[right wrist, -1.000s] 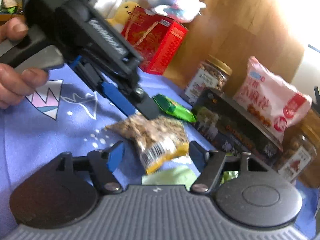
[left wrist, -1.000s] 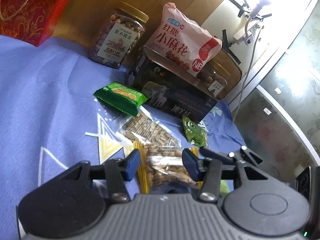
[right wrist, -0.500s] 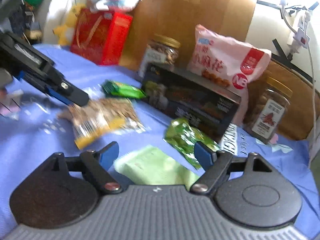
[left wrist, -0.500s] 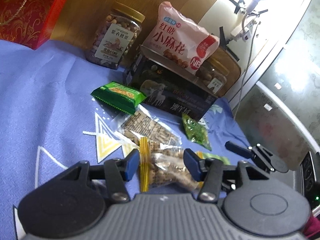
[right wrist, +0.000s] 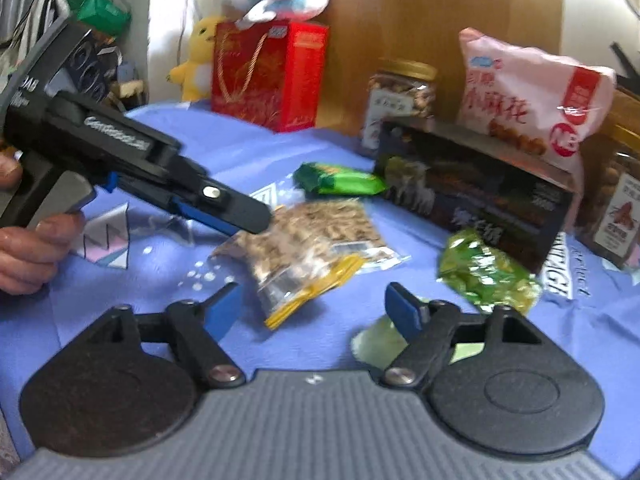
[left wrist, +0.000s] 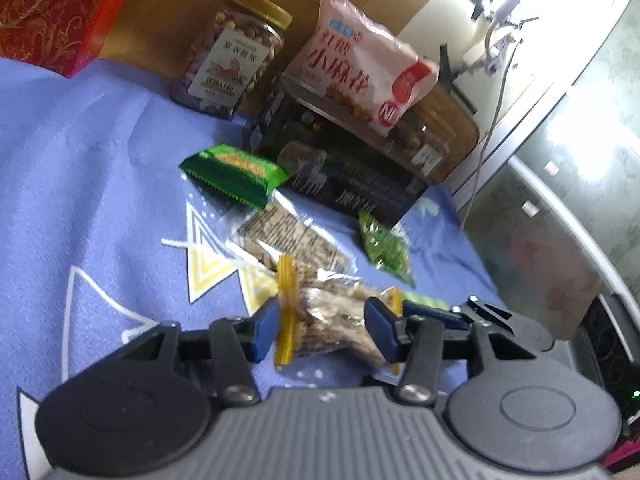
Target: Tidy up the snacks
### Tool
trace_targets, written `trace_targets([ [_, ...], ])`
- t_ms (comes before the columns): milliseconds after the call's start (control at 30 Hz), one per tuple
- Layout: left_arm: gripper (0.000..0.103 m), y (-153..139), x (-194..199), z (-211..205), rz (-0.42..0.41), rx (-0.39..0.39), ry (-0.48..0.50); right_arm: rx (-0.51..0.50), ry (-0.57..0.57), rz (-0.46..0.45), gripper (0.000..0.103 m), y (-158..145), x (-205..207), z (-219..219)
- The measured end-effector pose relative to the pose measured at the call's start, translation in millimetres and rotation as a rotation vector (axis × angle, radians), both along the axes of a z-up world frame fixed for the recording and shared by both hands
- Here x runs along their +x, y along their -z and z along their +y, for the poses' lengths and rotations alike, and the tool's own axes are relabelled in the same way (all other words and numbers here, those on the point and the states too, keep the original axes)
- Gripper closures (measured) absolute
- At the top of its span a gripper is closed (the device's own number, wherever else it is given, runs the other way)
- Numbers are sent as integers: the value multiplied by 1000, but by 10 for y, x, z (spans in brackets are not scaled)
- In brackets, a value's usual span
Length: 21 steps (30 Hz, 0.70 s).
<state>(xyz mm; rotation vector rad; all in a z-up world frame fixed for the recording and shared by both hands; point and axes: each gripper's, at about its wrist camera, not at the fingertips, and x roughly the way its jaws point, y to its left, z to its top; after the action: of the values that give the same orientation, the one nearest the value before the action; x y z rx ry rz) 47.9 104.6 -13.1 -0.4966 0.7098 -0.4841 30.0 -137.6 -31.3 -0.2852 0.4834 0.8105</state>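
A clear zip bag of seeds with a yellow seal (left wrist: 332, 316) lies on the blue cloth between the blue pads of my left gripper (left wrist: 324, 330), which is open around it. In the right wrist view the same bag (right wrist: 308, 240) lies flat, with the left gripper's fingers (right wrist: 236, 210) at its far left end. My right gripper (right wrist: 314, 310) is open and empty, hovering in front of the bag. A second clear seed bag (left wrist: 288, 236), a green wafer pack (left wrist: 236, 174) and a light green candy pack (right wrist: 486, 270) lie nearby.
Behind stand a dark box (right wrist: 476, 196) with a pink bag (right wrist: 532, 92) on it, a nut jar (left wrist: 236, 68), another jar (right wrist: 616, 212) and a red gift bag (right wrist: 268, 72). A pale green packet (right wrist: 376, 344) lies under my right gripper. The cloth's edge (left wrist: 472, 248) drops off at right.
My left gripper has come lower and closer onto the yellow-sealed bag. My right gripper has swung about, first right, then back left toward the bag.
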Motion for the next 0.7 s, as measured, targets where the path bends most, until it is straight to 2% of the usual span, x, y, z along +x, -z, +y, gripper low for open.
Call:
trace_targets([
  [67,69,11,4,-41,2,4,19,28,-25,33,59,12,17,29],
  [133,69,-6,-8,-37,-1,0,18,17,-12,4,70,-12,9,51],
  [233,71,-98,40,0,-3,-44,25,51,-8,-18,71,-95,26,-9],
  [333,71,-319,192,-56,-54,-37,52,77,18,-82,71,-257,98,-83],
  [533,70,-871,844,-363,-186,50,85,118,122,-180,70,-644,676,-241],
  [633,64,-964,1304,-523,-187,84,76,99,199,-175,68,-723,1123,-255],
  [667,59,-956,1430,-570,-182,112,58,65,239,-184,61,-709,1239,-234],
  [700,60,-934,1542,-592,-166,150,32,28,291,-201,57,-675,1316,-215],
])
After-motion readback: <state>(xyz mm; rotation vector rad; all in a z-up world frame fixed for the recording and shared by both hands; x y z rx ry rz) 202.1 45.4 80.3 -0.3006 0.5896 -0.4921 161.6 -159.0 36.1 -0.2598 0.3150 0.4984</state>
